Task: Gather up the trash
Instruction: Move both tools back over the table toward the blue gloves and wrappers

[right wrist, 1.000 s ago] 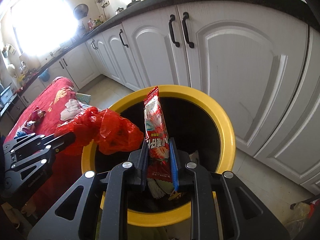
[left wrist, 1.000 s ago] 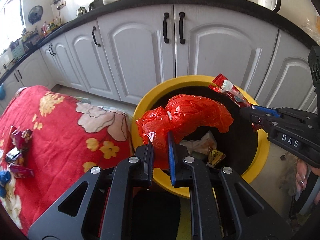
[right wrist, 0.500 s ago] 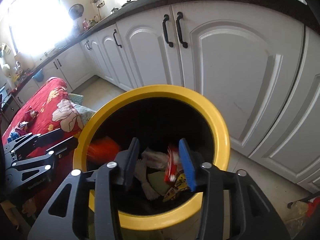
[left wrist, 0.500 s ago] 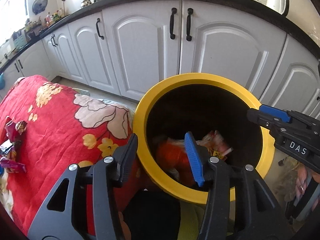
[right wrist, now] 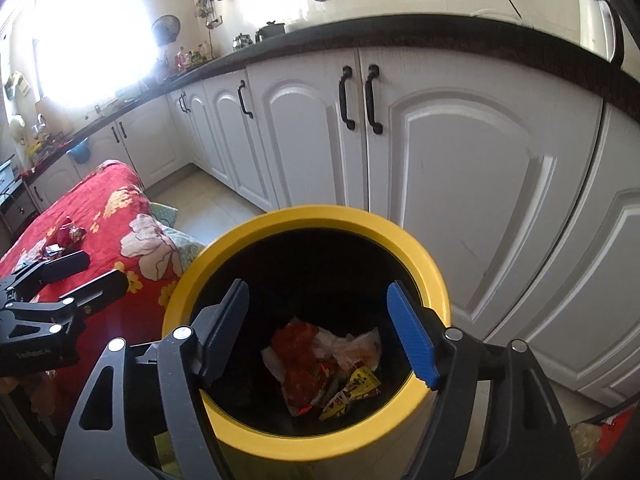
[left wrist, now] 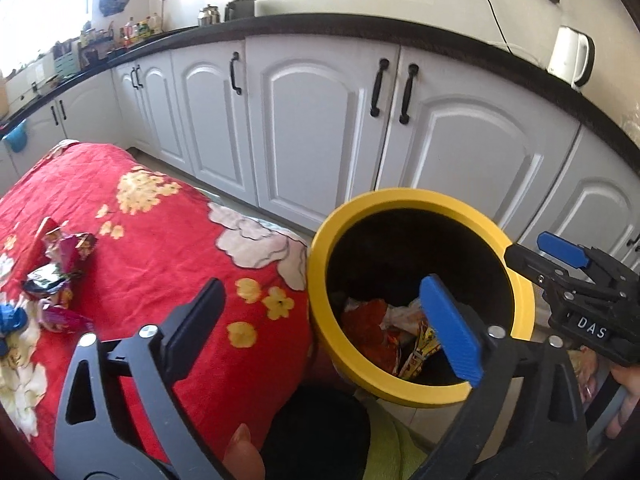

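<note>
A yellow-rimmed black bin stands on the floor before white cabinets. In it lie a red plastic bag, a snack wrapper and other wrappers. My left gripper is open and empty, over the bin's left rim and the table edge. My right gripper is open and empty, above the bin's mouth; it also shows in the left wrist view. Several crumpled wrappers lie on the red floral tablecloth.
White cabinet doors with black handles run behind the bin under a dark counter. A white kettle stands on the counter at right. The table sits left of the bin. Tiled floor lies between table and cabinets.
Both grippers opened. The red bag fell from the left gripper and the snack wrapper from the right gripper into the bin. The left gripper has drifted left toward the table.
</note>
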{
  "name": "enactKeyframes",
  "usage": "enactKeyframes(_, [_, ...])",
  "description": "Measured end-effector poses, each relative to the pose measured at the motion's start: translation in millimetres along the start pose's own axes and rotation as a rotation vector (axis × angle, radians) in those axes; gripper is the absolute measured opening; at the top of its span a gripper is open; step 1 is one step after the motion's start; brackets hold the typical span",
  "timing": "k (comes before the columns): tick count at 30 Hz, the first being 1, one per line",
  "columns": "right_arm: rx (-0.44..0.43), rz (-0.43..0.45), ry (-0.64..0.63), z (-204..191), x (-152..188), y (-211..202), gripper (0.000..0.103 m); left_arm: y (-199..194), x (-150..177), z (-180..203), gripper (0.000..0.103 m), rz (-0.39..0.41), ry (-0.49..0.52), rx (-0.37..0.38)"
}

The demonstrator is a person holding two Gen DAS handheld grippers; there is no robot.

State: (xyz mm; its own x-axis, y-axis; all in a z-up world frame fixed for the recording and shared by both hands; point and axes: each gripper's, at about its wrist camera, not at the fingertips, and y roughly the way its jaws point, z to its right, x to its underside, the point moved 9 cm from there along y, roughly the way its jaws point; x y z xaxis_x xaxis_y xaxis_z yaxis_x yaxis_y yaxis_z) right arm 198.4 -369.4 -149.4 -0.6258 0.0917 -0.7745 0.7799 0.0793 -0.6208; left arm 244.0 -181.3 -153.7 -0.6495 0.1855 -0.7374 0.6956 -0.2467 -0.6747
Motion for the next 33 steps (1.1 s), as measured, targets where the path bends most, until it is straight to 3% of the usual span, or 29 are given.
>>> enactKeyframes(14, [-0.04, 0.078, -0.117, -55, -23, -32, 0.083, -48, -22, -47, 0.092, 0.09, -0.096, -0.051])
enactKeyframes(33, [-0.144, 0.111, -0.231, -137, -35, -51, 0.083, -115, -30, -142, 0.092, 0.2, -0.251, -0.165])
